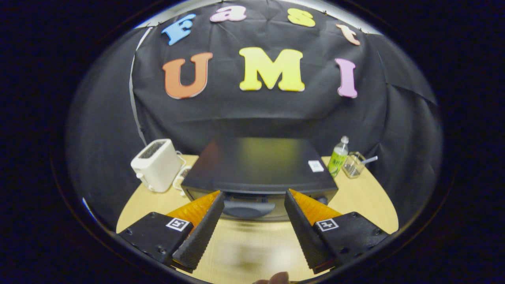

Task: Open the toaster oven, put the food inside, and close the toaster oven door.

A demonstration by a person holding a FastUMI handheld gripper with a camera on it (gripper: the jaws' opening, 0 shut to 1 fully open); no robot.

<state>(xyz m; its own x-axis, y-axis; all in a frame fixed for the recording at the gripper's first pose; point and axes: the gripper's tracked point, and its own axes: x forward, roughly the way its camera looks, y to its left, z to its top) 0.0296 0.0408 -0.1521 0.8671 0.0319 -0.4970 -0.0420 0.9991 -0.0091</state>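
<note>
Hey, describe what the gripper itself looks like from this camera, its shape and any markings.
The gripper has two wedge-shaped fingers that taper to their tips, with finely ribbed inner faces. Each sits on a black block with screw holes, and each block carries a small square black-and-white marker. The fingers stand open, tips just short of the toaster oven.

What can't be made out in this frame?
- Oven, gripper view: seen from above; its front and door are foreshortened below the top's edge, so the door's state is unclear.
- Handle: blurred, between the open tongs.
- Bottle label: too small.
- Glass contents: too small.
- Toaster slots: too dark to see inside.
</note>
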